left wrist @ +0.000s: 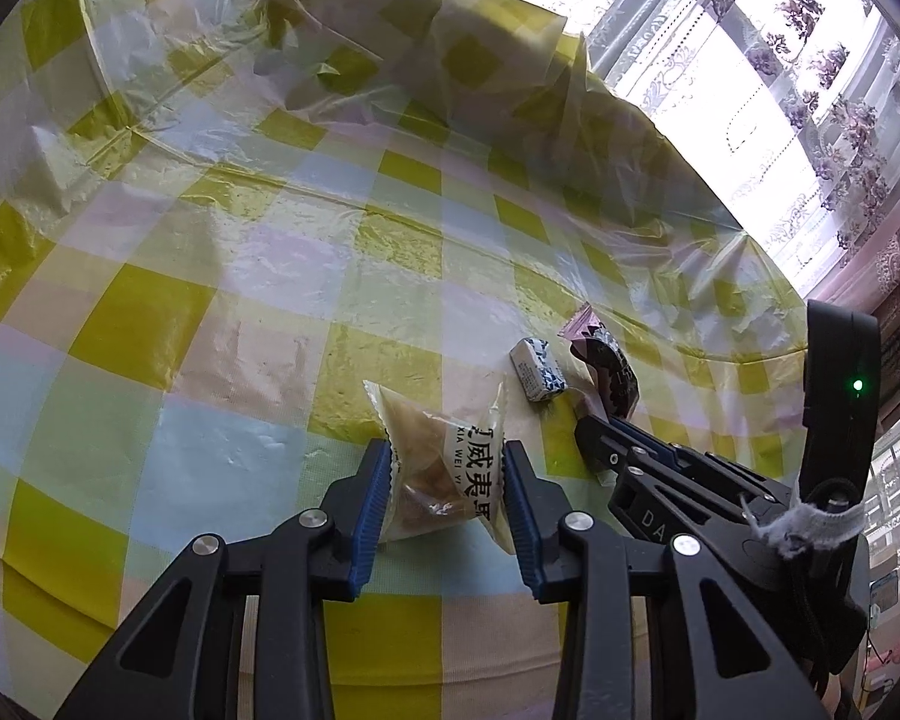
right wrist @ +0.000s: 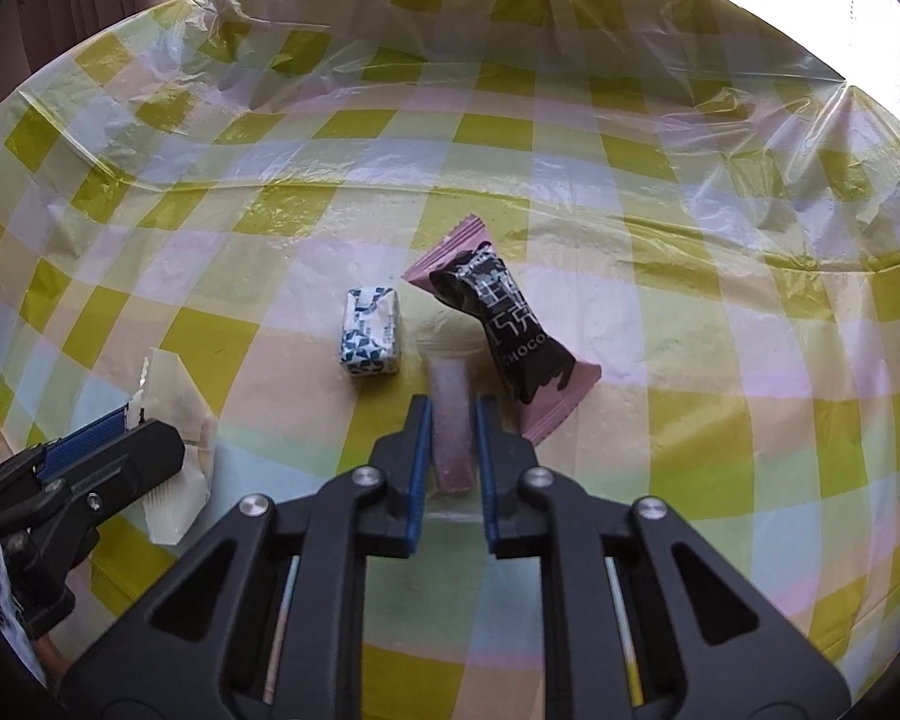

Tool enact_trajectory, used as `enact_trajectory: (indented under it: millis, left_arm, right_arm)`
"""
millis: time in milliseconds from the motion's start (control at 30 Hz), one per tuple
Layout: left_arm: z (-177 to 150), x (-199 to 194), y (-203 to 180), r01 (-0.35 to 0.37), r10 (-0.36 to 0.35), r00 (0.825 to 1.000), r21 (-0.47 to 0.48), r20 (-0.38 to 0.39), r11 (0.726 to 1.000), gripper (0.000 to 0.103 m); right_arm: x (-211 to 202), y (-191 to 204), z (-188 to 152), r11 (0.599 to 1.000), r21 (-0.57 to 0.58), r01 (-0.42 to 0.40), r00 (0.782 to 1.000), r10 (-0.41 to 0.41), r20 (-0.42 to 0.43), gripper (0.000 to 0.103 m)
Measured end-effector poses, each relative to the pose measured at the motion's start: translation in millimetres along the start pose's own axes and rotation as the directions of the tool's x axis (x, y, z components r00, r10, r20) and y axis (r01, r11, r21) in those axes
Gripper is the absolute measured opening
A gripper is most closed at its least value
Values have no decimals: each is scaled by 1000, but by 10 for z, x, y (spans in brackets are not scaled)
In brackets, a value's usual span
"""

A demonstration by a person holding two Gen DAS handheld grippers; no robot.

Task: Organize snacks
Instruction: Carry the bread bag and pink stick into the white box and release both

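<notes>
My left gripper [left wrist: 445, 474] is shut on a clear snack packet with black Chinese lettering [left wrist: 444, 468], holding it just above the checked tablecloth. The same packet shows at the left of the right wrist view [right wrist: 174, 468]. My right gripper [right wrist: 453, 432] is shut on a slim pale pink snack bar [right wrist: 450, 420]. A small white and blue patterned box [right wrist: 371, 331] lies just beyond it to the left, also seen in the left wrist view [left wrist: 537, 369]. A pink and black chocolate wrapper [right wrist: 501, 330] lies to the right, partly hidden in the left wrist view [left wrist: 609, 360].
A yellow, white and pastel checked plastic tablecloth [left wrist: 210, 276] covers the table, with crumpled folds along the far edge [left wrist: 426, 48]. Lace-curtained windows [left wrist: 780, 78] stand beyond the table on the right.
</notes>
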State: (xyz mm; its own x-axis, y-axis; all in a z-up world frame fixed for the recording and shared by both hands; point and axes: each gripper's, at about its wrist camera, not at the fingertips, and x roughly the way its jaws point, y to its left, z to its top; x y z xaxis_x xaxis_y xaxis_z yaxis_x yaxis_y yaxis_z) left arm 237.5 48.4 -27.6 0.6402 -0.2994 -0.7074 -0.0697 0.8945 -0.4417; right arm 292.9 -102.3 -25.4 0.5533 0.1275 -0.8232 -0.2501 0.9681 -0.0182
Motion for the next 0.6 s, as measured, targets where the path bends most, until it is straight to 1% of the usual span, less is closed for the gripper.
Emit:
enact_trajectory:
  millis: [300,600]
  left_arm:
    - [-21,-61,-54,-2,2,1000,10,12,1000,36]
    - [-120,-167,-307,22,-23,999,55,23,998,36]
  right_arm:
    - [-211,-74,-183,999,35,26,1000,-26,-3,15]
    - [-505,-197,-354,997,71,39,999,-40,11,15]
